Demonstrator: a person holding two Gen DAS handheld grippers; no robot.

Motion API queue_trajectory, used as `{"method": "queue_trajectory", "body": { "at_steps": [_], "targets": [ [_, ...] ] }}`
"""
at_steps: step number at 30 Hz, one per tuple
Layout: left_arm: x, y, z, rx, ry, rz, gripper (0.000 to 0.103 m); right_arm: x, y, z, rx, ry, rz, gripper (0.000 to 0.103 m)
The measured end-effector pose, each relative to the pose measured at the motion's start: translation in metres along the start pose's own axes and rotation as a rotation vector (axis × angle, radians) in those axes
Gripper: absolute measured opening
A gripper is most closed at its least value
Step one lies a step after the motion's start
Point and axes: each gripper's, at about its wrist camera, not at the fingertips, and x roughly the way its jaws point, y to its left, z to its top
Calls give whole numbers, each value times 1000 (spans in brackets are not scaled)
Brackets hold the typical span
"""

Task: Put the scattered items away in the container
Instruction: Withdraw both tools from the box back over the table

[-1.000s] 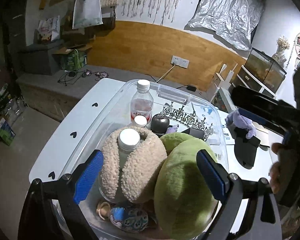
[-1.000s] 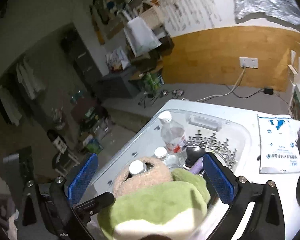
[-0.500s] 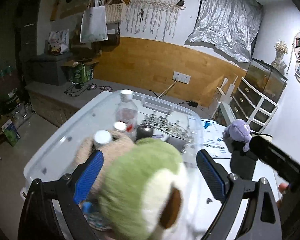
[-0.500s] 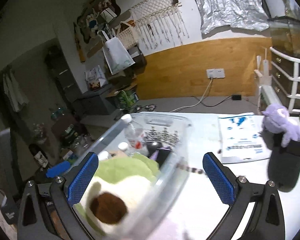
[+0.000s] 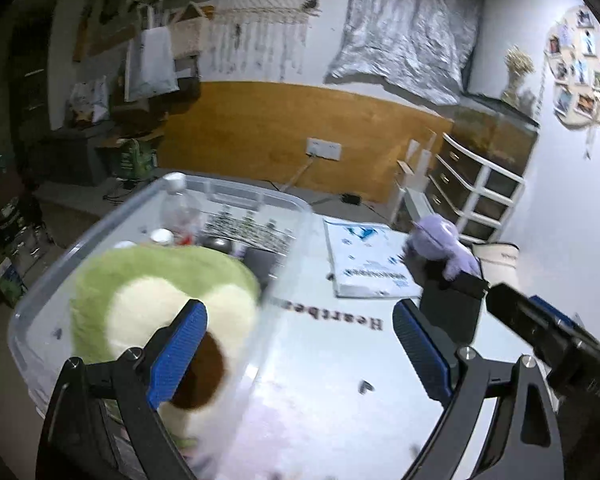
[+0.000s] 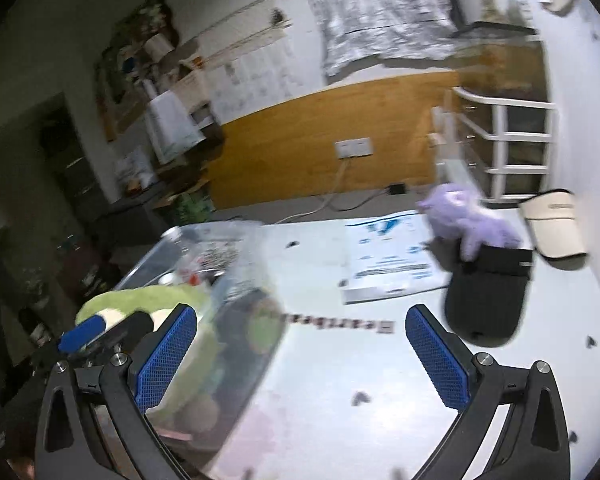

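A clear plastic bin (image 5: 236,196) stands at the left of the white table (image 5: 324,384). In it lie a green avocado plush (image 5: 160,288), a water bottle (image 5: 178,208) and several small items. On the table to the right are a purple plush (image 5: 440,240) (image 6: 468,220), a black pouch (image 5: 452,312) (image 6: 488,296) under it and a white booklet (image 5: 364,264) (image 6: 388,256). My left gripper (image 5: 298,354) is open and empty, straddling the bin's near right corner. My right gripper (image 6: 302,356) is open and empty over the table beside the bin (image 6: 220,280). The right gripper's body (image 5: 556,340) shows at the right of the left wrist view.
A beige cap (image 6: 552,224) lies at the table's far right. White drawers (image 5: 472,196) stand behind the table by the wood-panelled wall. Small black heart marks and the word Heartbeat (image 5: 328,316) dot the tabletop. Cluttered shelves and floor lie to the left.
Both cameras have swung right, away from above the bin toward the table's right side. The purple plush, pouch and booklet now sit nearer the middle of both views.
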Motion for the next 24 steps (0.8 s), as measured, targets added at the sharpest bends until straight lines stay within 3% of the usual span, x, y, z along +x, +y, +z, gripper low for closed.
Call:
{"method": "queue_trajectory", "body": {
  "at_steps": [13,24],
  "targets": [
    [21,-71,-11,-16,84,-85,95,-33,-85,2,127,13,-3,103],
    [46,-122,-16,-8,150,-128,93,-37,-130,7,131,30,-29,103]
  ]
}}
